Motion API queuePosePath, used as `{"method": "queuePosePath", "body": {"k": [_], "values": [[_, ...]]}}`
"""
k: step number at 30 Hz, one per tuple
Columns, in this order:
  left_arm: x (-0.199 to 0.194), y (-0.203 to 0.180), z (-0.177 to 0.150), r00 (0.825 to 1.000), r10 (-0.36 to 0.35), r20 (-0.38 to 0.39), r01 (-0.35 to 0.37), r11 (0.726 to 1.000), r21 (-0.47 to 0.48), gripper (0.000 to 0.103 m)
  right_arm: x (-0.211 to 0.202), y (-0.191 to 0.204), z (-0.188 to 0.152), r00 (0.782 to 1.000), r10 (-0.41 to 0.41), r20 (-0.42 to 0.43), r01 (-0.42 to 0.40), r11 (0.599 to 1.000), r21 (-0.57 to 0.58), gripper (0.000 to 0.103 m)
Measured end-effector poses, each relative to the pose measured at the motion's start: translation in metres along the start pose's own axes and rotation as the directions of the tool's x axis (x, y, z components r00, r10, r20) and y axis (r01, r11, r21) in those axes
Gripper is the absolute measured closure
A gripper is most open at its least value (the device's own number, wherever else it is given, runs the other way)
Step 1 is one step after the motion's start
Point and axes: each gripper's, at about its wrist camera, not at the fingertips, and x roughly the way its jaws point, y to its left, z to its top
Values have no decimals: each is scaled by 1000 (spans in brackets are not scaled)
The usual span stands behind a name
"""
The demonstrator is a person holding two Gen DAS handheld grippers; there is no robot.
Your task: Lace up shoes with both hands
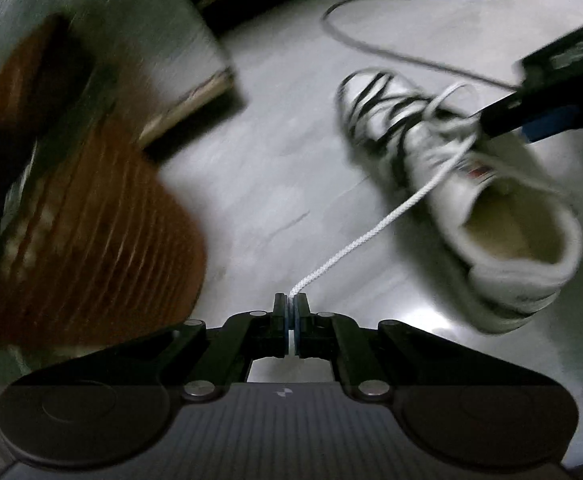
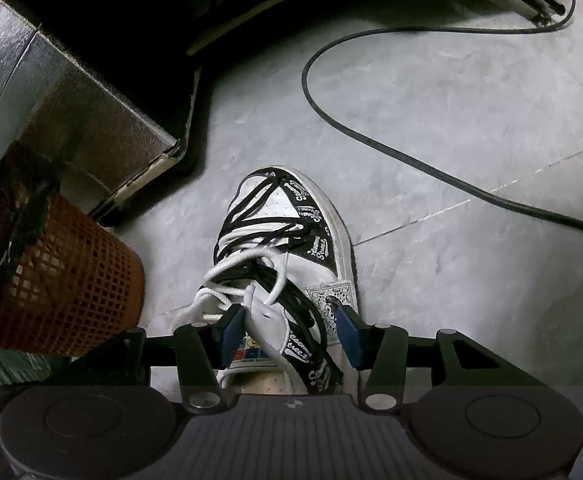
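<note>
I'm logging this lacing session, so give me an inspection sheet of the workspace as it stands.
Surface: grey tiled floor.
Job's things: sneaker on the floor; white lace stretched taut from it.
Clutter: orange mesh basket left of the sneaker.
Grippers: left gripper shut on the lace end; right gripper open, straddling the tongue.
Cables: black cable looping across the floor.
Surroundings: box beyond the basket.

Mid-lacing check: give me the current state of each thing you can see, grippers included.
left gripper: shut on the white lace.
white lace: pulled taut from the shoe to the left gripper.
right gripper: open, jaws either side of the shoe's tongue.
shoe: upright on the floor, white lace loosely threaded, untied.
orange basket: standing beside the shoe.
black cable: lying slack on the floor.
</note>
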Motion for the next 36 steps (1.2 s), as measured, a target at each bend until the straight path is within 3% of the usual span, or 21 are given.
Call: {"method": "queuePosePath", "body": {"k": [4,9,11,16,18,23,28,31,36], "values": [[8,17,-7,995,77,-66,-80,995,-57,100,0,0,0,1000,-1,2,1,1000,1,50],[24,50,-17,979,107,-176,-145,965,-221,100,-1,1,0,1000,-2,3,2,1000,-4,50],[26,53,-17,977,96,-189,-140,961,-239,100,-1,0,0,1000,-2,3,2,1000,-2,50],[23,67,-20,964,187,-188,-238,924,-301,100,-2,-1,0,1000,-2,3,2,1000,-2,50],[19,83,-19,974,143,-173,-201,898,-392,99,-1,-1,1,1000,1,-5,-1,1000,-2,50],[25,76,-16,972,139,-190,-199,918,-342,100,0,0,0,1000,1,-4,-1,1000,3,50],[40,61,-13,970,41,-242,-119,941,-317,99,-3,-2,0,1000,5,7,-6,1000,28,50],[43,42,-9,969,2,-248,-67,965,-253,98,-5,-11,-1,999,43,20,-45,992,121,50],[40,16,0,973,-11,-229,-21,990,-140,96,-19,-37,-2,990,75,118,-109,942,316,50]]}}
